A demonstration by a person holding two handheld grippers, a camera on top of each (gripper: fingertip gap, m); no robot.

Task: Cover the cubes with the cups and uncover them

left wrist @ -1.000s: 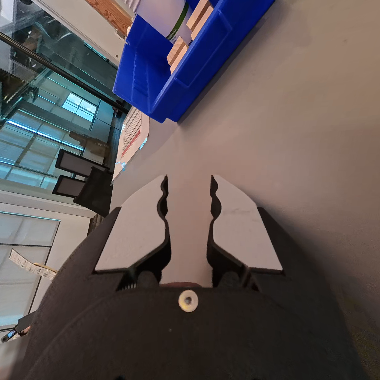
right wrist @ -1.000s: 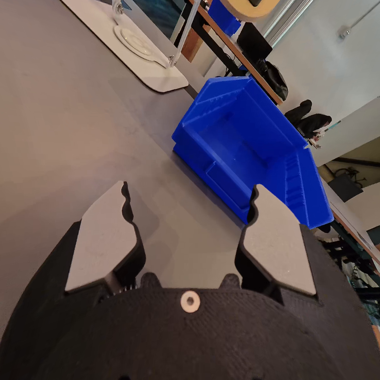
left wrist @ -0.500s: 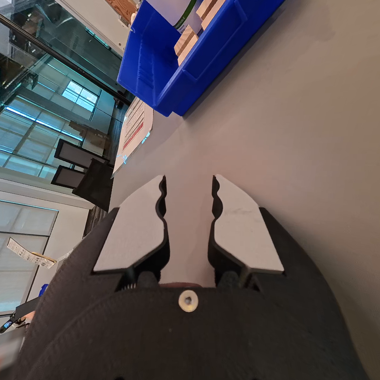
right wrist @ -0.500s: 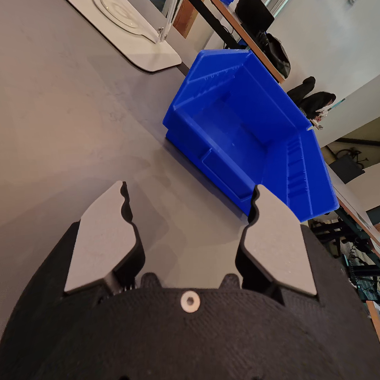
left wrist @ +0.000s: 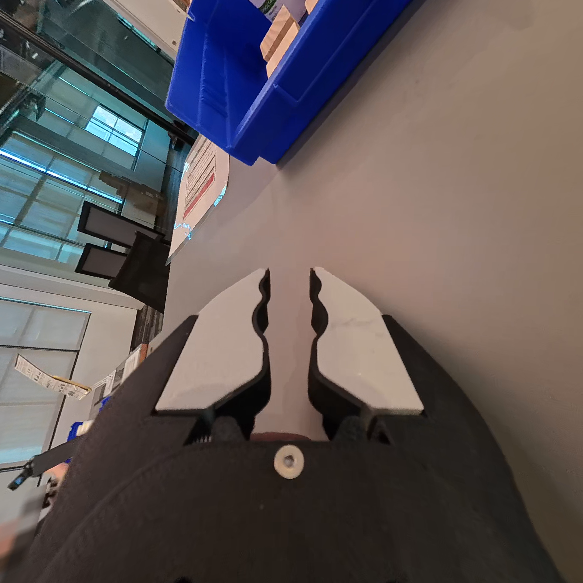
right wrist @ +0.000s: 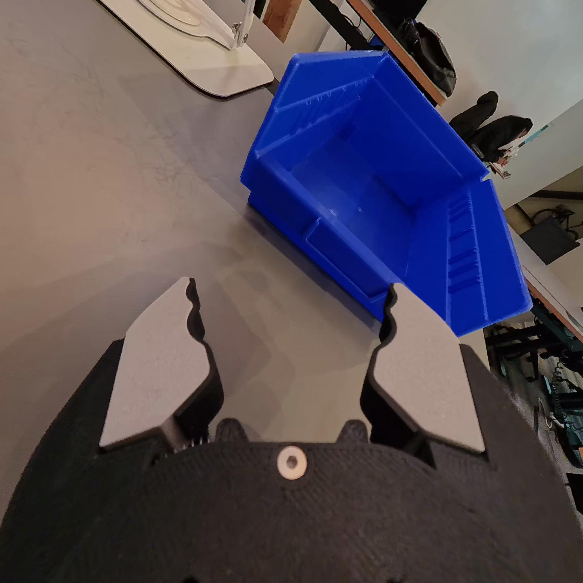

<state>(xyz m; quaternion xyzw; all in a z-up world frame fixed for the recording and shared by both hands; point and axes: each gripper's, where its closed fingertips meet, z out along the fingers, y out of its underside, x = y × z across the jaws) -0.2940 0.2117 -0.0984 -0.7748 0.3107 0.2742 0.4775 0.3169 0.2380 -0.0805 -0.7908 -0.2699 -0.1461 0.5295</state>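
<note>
While hovering over grey bench (left wrist: 441, 220), left claw (left wrist: 289, 274) narrowly parted, empty; wooden cubes (left wrist: 277, 44) up ahead-left in blue bin (left wrist: 239, 104). Right claw (right wrist: 290, 287) spread wide, facing empty bin (right wrist: 394, 202).

Grey table (left wrist: 426, 252) is lying bare ahead of the left gripper (left wrist: 289, 274), jaws parted a little around nothing. A blue bin (left wrist: 252, 104) holding wooden blocks (left wrist: 277, 47) is blocking the far end. The right gripper (right wrist: 291, 285), jaws wide, is facing another blue bin (right wrist: 394, 202), close ahead to its right.
</note>
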